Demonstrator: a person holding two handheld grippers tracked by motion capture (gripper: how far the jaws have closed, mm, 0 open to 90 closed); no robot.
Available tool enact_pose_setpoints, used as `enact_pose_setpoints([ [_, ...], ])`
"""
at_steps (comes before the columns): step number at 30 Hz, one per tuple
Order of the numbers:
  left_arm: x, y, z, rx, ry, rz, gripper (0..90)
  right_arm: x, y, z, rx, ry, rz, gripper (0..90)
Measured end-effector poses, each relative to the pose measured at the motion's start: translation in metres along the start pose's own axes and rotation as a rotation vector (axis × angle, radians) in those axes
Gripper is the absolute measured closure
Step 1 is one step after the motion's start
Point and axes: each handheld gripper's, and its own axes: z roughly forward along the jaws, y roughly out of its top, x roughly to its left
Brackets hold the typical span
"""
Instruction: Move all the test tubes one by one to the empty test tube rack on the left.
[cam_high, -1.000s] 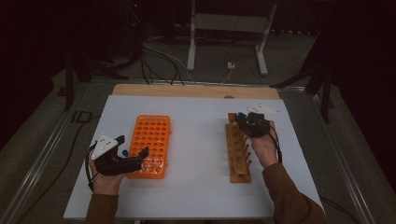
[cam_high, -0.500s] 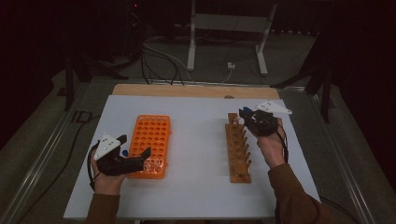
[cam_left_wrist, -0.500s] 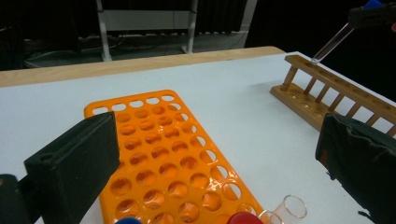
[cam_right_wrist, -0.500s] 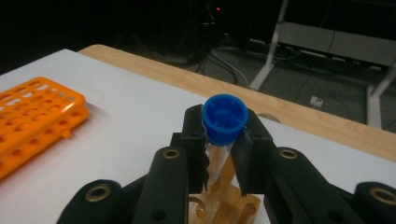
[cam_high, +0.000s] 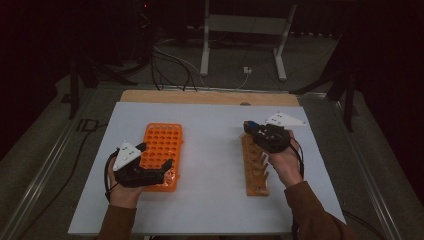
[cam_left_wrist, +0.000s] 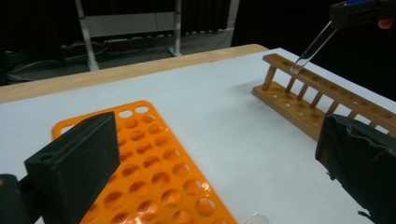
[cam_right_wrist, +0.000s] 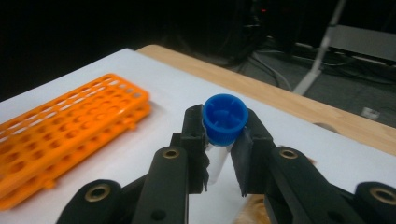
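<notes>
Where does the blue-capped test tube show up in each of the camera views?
High view: test tube right of centre, in the right gripper, over the wooden rack's far end.
Left gripper view: top right, tilted above the rack.
Right gripper view: centre, between the jaws.
Shared landmark: orange rack.

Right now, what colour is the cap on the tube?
Blue cap, clearest in the right gripper view.

No writing, label, brand, number or sign can be read anywhere in these views. The orange plastic rack with round holes (cam_high: 162, 152) carries no legible marking, nor does the wooden rack with pegs (cam_high: 255, 167), the blue ribbed cap of the clear tube (cam_right_wrist: 225, 116), or the white surface (cam_high: 210, 150). A dark mark at the far left edge of the surface is too blurred to read.
</notes>
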Motion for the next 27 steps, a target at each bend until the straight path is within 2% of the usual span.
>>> enact_pose_setpoints([
  [8, -0.014, 0.005, 0.011, 0.0, -0.034, 0.021, 0.7, 0.025, 0.002, 0.0, 0.015, 0.077, -0.045, 76.3],
  [15, -0.028, 0.007, 0.024, 0.015, -0.073, 0.038, 1.6, 0.042, 0.0, 0.0, 0.022, 0.152, -0.044, 76.3],
  [25, -0.052, 0.009, 0.038, 0.034, -0.125, 0.09, 16.2, 0.061, -0.004, 0.001, 0.049, 0.235, -0.051, 76.2],
  [27, -0.058, 0.01, 0.041, 0.043, -0.137, 0.106, 16.4, 0.065, -0.003, 0.0, 0.05, 0.253, -0.052, 76.2],
])
